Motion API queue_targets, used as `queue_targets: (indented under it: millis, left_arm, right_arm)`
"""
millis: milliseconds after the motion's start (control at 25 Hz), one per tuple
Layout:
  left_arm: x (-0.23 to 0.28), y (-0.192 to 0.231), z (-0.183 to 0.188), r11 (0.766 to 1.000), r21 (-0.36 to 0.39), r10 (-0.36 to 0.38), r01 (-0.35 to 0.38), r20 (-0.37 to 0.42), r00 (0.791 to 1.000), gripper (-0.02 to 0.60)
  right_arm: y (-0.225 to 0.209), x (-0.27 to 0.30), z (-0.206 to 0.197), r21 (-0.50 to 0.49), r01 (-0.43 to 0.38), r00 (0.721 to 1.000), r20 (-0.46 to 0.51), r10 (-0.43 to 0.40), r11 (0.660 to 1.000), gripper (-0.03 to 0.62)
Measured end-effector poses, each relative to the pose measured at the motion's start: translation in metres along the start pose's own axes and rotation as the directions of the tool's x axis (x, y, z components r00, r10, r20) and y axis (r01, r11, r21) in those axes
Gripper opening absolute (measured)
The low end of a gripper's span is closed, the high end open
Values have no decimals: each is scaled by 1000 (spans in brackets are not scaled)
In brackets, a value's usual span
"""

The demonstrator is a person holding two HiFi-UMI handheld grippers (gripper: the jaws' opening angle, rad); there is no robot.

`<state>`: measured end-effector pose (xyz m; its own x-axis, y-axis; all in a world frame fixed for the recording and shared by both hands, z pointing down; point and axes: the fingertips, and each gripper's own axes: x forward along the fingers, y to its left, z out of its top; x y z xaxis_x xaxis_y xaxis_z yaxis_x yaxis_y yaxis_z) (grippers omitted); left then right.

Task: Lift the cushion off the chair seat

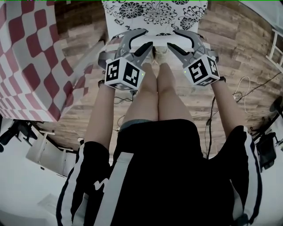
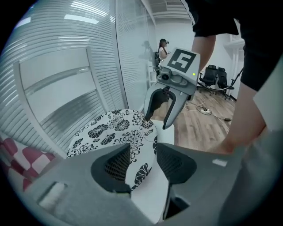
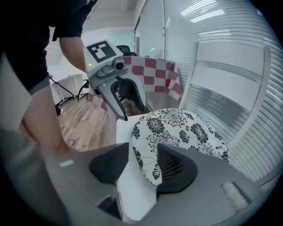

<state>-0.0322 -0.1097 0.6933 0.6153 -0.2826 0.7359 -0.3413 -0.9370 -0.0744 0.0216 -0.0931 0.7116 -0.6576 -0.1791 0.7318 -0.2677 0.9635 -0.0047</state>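
Observation:
A round white cushion with black flowers (image 1: 154,11) lies on a white chair seat (image 1: 159,42) at the top of the head view. My left gripper (image 1: 148,38) and right gripper (image 1: 171,39) face each other at the seat's front edge, both open. In the left gripper view the cushion (image 2: 110,132) has its rim and the seat (image 2: 150,194) inside the open left gripper (image 2: 142,161), and the right gripper (image 2: 155,122) shows beyond. The right gripper (image 3: 141,163) straddles the cushion (image 3: 177,128) rim and seat (image 3: 126,128) the same way, opposite the left gripper (image 3: 134,113).
The person's legs (image 1: 154,88) stand directly before the chair on a wooden floor. A red-and-white checked cloth (image 1: 26,57) hangs at the left. Cables (image 1: 243,88) trail on the floor at the right. A blind-covered glass wall (image 2: 66,79) rises behind the chair.

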Motion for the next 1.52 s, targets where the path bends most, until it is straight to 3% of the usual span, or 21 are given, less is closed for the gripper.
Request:
queue_targets:
  millis: [200,600,840,920,960,1000,1200,1360,1520]
  left_arm:
    - [18,-8,-16,999,36,-16,18,-45,999,187]
    - [51,-17,-55,997,75,-20,34,-176,984,204]
    - [59,-19,-68,987,152,-6,43,-240,971,204]
    - [63,-18,-70,985,168,1,43,-255,967,204]
    - [65,-17,-72,985,169,5,42,-265,964,204]
    - [67,-16,-74,985,168,8,40,-276,961,204]
    - [71,-11,-81,986,162,19,31,-300,954,202]
    - [69,-6,-82,986,165,36,14,-294,955,112]
    - [70,-4,-80,985,172,40,12,-291,956,110]
  right_arm:
    - [0,21,-20,-9,11,998,-54,-11,1000,193]
    - [7,55,-51,-164,-15,982,-189,-17,986,193]
    - [6,64,-61,-234,-6,970,-236,-51,972,192]
    - [4,67,-63,-257,0,967,-246,-65,966,172]
    - [3,67,-63,-263,8,966,-246,-75,965,119]
    - [1,67,-63,-264,19,966,-243,-85,964,86]
    - [-2,67,-58,-228,51,970,-222,-103,972,60]
    - [-4,66,-55,-202,70,972,-206,-113,977,37]
    - [-6,62,-51,-187,87,974,-191,-123,979,28]
